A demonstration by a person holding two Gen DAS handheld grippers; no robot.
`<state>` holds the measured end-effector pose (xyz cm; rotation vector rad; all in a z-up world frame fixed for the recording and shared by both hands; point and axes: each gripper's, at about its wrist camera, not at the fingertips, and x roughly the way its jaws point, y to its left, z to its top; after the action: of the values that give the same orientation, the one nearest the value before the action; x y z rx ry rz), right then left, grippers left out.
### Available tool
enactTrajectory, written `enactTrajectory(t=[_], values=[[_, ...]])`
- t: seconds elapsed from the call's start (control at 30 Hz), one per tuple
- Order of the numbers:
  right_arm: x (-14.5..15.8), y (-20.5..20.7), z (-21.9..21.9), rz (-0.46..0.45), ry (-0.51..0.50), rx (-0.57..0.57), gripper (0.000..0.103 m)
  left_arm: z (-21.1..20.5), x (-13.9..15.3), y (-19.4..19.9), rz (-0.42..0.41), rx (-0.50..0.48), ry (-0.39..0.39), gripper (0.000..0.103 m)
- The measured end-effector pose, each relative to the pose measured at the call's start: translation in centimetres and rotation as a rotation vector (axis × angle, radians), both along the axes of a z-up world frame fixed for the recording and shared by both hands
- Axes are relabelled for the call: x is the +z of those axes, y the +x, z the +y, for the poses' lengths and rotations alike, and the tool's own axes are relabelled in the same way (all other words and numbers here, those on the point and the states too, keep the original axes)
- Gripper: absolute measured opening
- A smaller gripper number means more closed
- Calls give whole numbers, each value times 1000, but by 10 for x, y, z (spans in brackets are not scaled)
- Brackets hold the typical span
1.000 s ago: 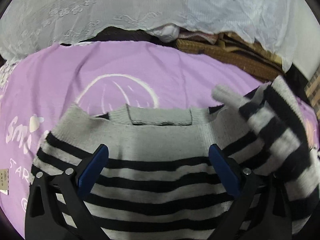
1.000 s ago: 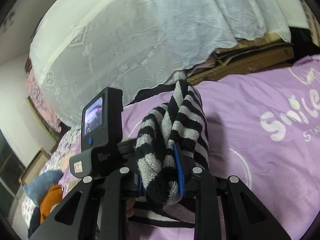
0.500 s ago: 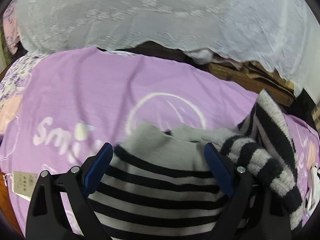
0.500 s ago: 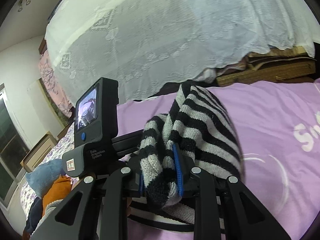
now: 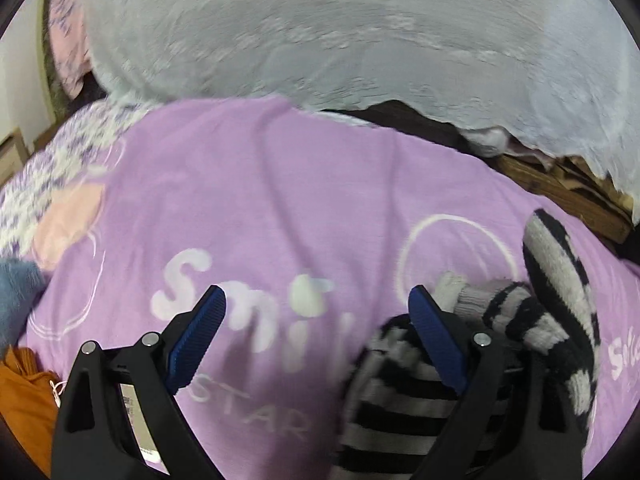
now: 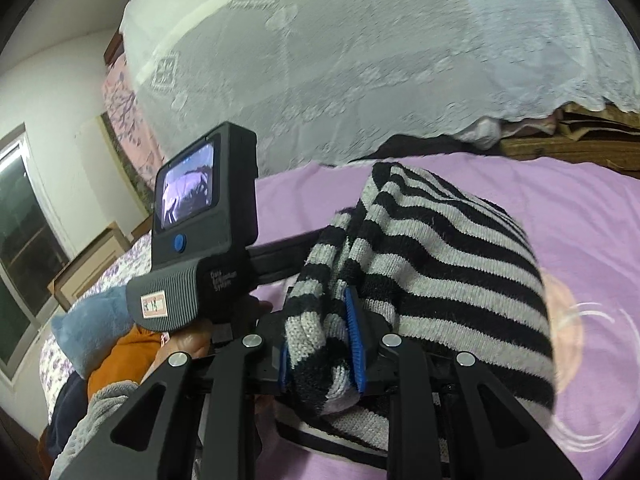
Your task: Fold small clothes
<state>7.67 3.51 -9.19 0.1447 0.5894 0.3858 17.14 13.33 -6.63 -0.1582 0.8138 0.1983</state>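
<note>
Two grippers were over the purple blanket (image 5: 280, 184) on the bed. The right gripper (image 6: 322, 354) had its jaws squeezed tight on a bunched fold of the striped sweater (image 6: 448, 272). The left gripper (image 5: 316, 340) had its jaws wide apart, holding nothing, with the sweater under and beside its right jaw.

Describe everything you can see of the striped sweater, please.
The striped sweater is a knitted garment with black and grey stripes and a plain grey ribbed edge. It is bunched up, not flat. The right hand-held gripper is shut on a thick fold of it, and the rest drapes over that gripper onto the purple blanket. The open left hand-held gripper holds nothing.
</note>
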Motion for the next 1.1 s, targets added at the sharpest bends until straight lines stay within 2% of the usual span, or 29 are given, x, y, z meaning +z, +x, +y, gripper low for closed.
enactTrajectory(t=[0.1, 0.2, 0.23, 0.33, 0.37, 0.47, 0.6, 0.67, 0.9, 1.0, 1.1], values=[[-9, 1, 15, 15, -19, 17, 24, 20, -7, -2, 4, 30, -33, 90], [-22, 5, 27, 47, -38, 23, 24, 32, -13, -3, 1, 50, -33, 90], [-27, 6, 30, 64, -43, 26, 24, 37, -14, -4, 1, 58, -52, 90], [-48, 12, 41, 134, -48, 54, 21, 50, -21, -2, 12, 53, -172, 91], [-50, 11, 44, 125, -64, 53, 21, 50, -22, -2, 17, 53, -175, 90], [-55, 8, 53, 105, -109, 57, 21, 46, -24, -2, 21, 57, -105, 91], [-61, 9, 61, 115, -168, 81, 23, 43, -22, -3, 22, 51, -75, 91], [-62, 5, 63, 86, -200, 88, 23, 41, -22, -5, 27, 46, -56, 91], [-43, -25, 57, 27, -194, 141, 36, 34, -14, -17, 25, 24, -3, 91], [-35, -48, 54, -24, -223, 164, 38, 30, -2, -25, 5, 14, 10, 91], [-25, -66, 41, -53, -207, 177, 38, 23, 12, -34, -21, 1, 27, 92]])
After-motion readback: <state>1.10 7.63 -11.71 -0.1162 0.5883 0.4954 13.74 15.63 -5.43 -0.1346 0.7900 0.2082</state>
